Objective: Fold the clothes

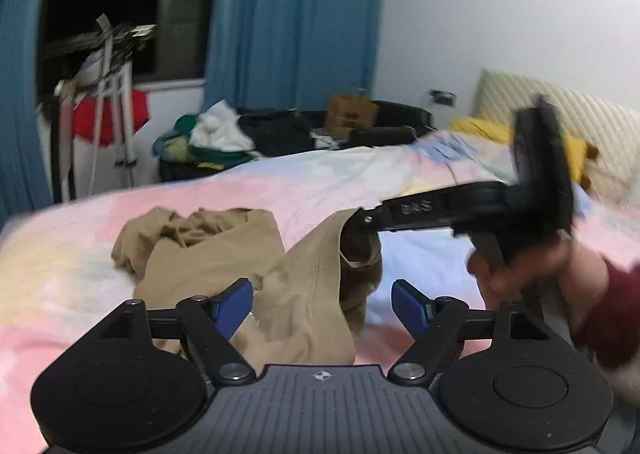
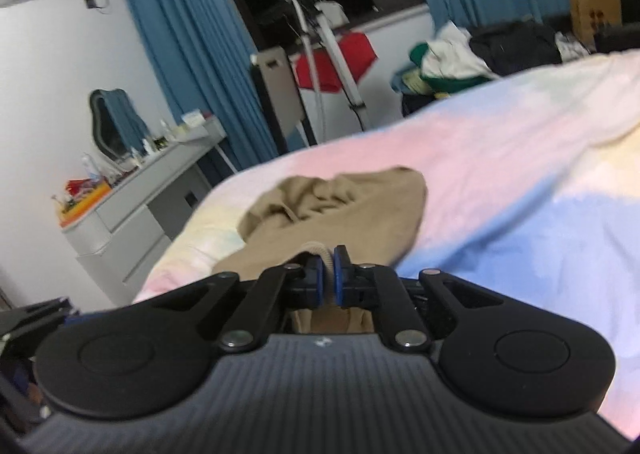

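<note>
Two views inspected. Left wrist view: left gripper (image 1: 322, 304) held with fingers spread wide, gripping nothing, low over tan garment (image 1: 224, 250) lying crumpled on pastel bedsheet (image 1: 280, 181). Right gripper (image 1: 370, 219) seen at right, pinching a raised edge of same garment; hand (image 1: 532, 266) blurred. Right wrist view: right gripper (image 2: 329, 274) clamped on a bunched hem, bulk of garment (image 2: 340, 193) heaped on far side. Risks judged: small pinch on thick cloth likely to slip under a pull; one-point lift likely to twist fabric and spoil alignment; far heap likely to drag and bunch sheet.
</note>
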Motion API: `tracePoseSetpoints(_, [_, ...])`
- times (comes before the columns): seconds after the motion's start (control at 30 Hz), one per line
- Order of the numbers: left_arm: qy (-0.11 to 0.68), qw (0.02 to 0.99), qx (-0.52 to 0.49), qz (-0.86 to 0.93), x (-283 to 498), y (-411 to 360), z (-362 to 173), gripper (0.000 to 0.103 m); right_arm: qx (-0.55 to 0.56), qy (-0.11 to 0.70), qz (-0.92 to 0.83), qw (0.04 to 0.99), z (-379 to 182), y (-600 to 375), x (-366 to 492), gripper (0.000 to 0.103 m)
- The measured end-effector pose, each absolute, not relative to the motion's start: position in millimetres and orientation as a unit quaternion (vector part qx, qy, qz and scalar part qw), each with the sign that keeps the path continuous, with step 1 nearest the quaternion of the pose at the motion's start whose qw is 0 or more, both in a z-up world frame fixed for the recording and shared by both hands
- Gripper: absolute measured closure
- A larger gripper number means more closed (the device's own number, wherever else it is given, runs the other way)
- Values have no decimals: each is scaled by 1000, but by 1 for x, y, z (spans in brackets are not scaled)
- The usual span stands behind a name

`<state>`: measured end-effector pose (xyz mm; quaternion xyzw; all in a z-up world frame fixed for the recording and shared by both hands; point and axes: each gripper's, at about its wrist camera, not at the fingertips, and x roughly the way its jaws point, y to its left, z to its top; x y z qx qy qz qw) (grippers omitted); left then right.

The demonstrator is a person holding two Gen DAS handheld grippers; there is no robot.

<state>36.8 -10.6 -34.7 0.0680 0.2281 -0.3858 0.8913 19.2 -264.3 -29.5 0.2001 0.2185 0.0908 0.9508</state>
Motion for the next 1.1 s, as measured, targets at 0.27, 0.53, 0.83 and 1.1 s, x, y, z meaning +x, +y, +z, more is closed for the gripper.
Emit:
tracePoseSetpoints(0.27, [266, 929, 42, -254, 60, -38, -63, 29, 218, 205, 127, 946, -25, -259, 17, 95])
tracePoseSetpoints(0.53, [234, 960, 11, -156, 74, -10, -49, 31, 175, 247, 85, 949, -39, -247, 24, 92])
tracePoseSetpoints(0.83, [208, 964, 50, -156, 61, -16, -48, 32, 84, 326, 11, 941, -80, -223, 49, 71])
tracePoseSetpoints(1.1, [183, 960, 95, -190, 40, -31, -53, 29, 177, 193, 31, 964, -48, -248, 27, 94])
